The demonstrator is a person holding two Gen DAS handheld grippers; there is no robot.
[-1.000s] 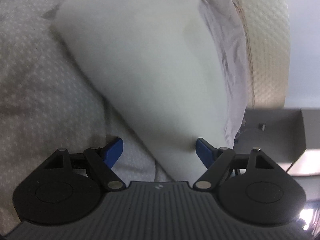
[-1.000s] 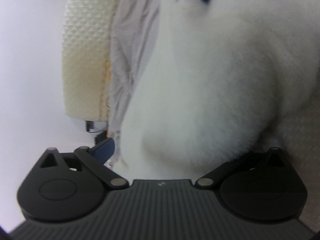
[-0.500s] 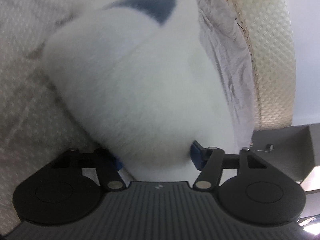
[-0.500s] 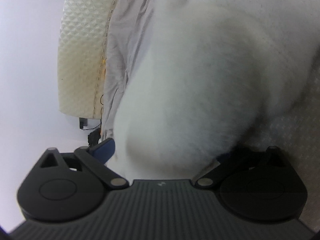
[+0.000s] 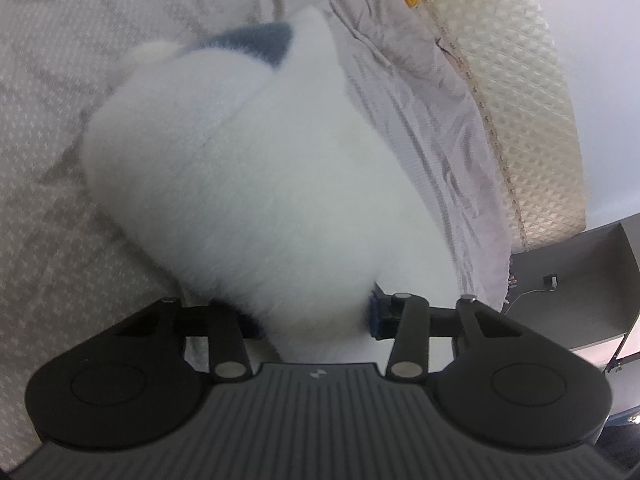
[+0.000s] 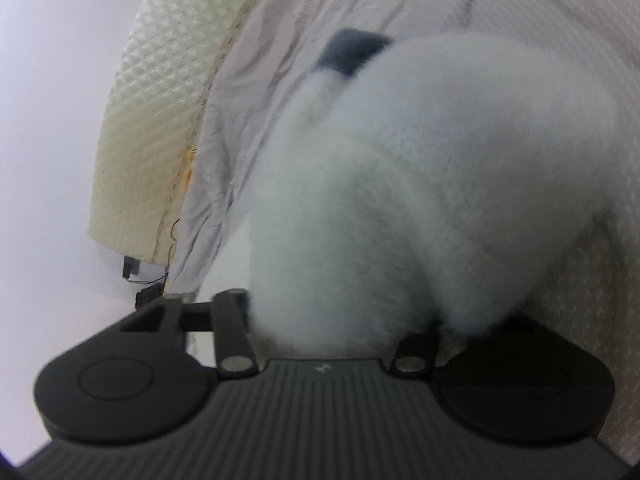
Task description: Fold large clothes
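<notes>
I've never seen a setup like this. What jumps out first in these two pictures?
A big fluffy white garment fills the middle of both views, with a dark blue patch at its far end. It bulges up between each black gripper, left and right, both pinching it. Underneath lies a grey patterned bedsheet, with a cream quilted mattress along its edge.

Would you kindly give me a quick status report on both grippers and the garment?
Left gripper shut on white fleece garment. Right gripper shut on it too. Garment bunched over grey bedsheet. Nothing in the way.
</notes>
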